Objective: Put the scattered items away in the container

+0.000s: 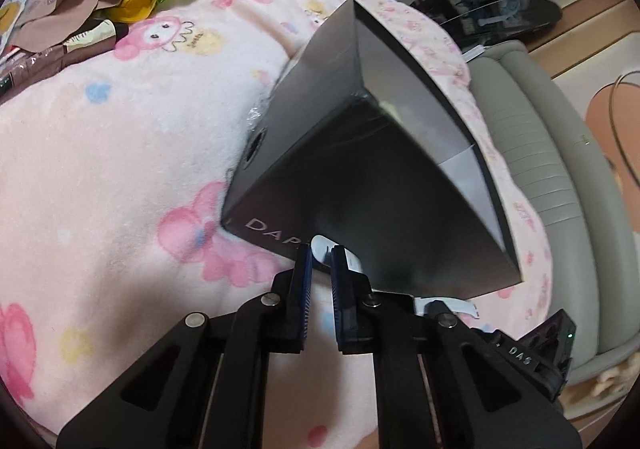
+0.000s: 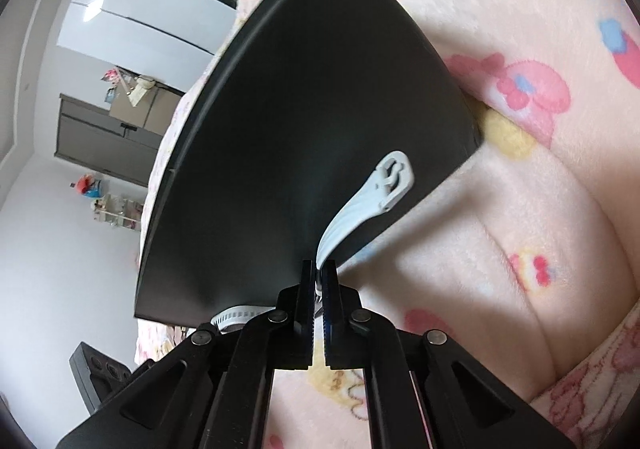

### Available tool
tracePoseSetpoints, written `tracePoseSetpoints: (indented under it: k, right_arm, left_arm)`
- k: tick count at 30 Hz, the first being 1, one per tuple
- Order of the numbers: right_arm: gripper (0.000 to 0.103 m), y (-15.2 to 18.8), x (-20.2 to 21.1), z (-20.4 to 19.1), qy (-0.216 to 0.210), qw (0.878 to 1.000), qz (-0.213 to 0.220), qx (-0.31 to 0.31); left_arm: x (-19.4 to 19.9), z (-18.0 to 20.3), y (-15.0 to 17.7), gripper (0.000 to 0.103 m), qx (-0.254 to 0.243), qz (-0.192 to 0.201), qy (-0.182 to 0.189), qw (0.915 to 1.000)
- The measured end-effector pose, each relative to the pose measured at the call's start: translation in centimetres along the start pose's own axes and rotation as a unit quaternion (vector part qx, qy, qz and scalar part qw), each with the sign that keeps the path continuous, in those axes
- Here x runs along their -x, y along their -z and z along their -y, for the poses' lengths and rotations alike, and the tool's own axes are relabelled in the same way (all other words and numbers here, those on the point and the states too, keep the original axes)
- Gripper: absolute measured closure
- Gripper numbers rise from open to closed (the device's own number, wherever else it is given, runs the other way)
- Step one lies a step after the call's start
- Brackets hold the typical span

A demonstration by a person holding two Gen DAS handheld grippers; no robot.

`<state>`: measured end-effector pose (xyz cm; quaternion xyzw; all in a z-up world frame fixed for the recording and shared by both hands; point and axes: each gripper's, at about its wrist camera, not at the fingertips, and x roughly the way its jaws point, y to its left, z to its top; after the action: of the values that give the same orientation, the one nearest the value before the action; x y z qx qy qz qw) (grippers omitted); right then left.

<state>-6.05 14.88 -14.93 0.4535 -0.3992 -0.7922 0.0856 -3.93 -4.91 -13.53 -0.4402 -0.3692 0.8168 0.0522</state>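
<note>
While your left gripper (image 1: 321,254) and right gripper (image 2: 319,268) each pinch the pale strap (image 2: 368,201) beside the black box (image 1: 360,169), packets (image 1: 80,9) lie scattered across the blanket (image 1: 120,169), apparently uncollected.

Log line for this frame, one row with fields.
left gripper: shut on white strap | right gripper: shut on white strap | black box: on pink blanket | items: not boxed

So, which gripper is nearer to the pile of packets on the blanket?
Left. The packets lie ahead and to the left of the left gripper; the right gripper is on its far side, to its right, away from them.
</note>
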Motion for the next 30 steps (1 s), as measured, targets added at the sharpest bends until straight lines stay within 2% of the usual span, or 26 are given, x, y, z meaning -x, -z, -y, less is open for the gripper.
tracePoseSetpoints:
  k: [1, 5, 6, 10, 13, 16, 19, 21, 22, 24, 25, 30]
  right_arm:
    - [0.101, 0.1, 0.2, -0.3, -0.002, 1.0, 0.002, 0.009]
    - [0.101, 0.4, 1.8, -1.6, -0.003, 0.998, 0.017, 0.066]
    - [0.101, 0.5, 2.0, -1.9, 0.0, 0.997, 0.02, 0.078]
    - [0.101, 2.4, 1.8, -2.7, 0.01, 0.997, 0.021, 0.08]
    - [0.101, 2.8, 1.8, -2.9, 0.019, 0.997, 0.018, 0.076]
    - [0.101, 3.0, 1.0, -2.8, 0.024, 0.997, 0.014, 0.072]
    - [0.101, 3.1, 1.0, -2.6, 0.023, 0.998, 0.012, 0.065]
    - [0.101, 3.2, 1.0, -2.6, 0.026, 0.997, 0.011, 0.068]
    - [0.101, 3.3, 1.1, -2.5, 0.028, 0.997, 0.01, 0.07]
    - [0.101, 3.3, 1.0, -2.8, 0.033, 0.997, 0.017, 0.073]
    - [0.101, 3.4, 1.2, -3.0, 0.036, 0.996, 0.023, 0.079]
    - [0.101, 3.8, 2.5, -4.0, 0.025, 0.993, 0.051, 0.108]
  left_arm:
    - [0.1, -0.2, 0.0, 0.098, 0.001, 0.0, 0.006, 1.0]
    - [-0.3, 0.1, 0.0, 0.099, -0.01, -0.005, 0.011, 0.9999]
    - [0.5, -0.4, -0.8, 0.099, -0.014, -0.006, 0.009, 0.9999]
    - [-1.6, -0.1, -1.1, 0.099, 0.006, -0.036, 0.009, 0.9993]
    - [-3.3, -1.0, -1.1, 0.094, 0.032, -0.063, -0.013, 0.9974]
    - [-3.5, -1.4, -1.1, 0.084, 0.053, -0.064, 0.0, 0.9966]
    - [-3.9, -0.7, -1.2, 0.068, 0.046, -0.061, 0.006, 0.997]
    - [-4.1, -0.2, -1.1, 0.066, 0.037, -0.054, 0.006, 0.9979]
    - [-4.2, 0.1, -1.1, 0.068, 0.026, -0.05, 0.002, 0.9984]
    - [-4.5, 0.9, -0.9, 0.084, -0.005, -0.047, -0.015, 0.9988]
    - [-4.7, 1.2, -0.7, 0.098, -0.02, -0.048, -0.026, 0.9983]
    - [-2.8, 3.0, -0.6, 0.1, -0.055, -0.025, -0.005, 0.9982]
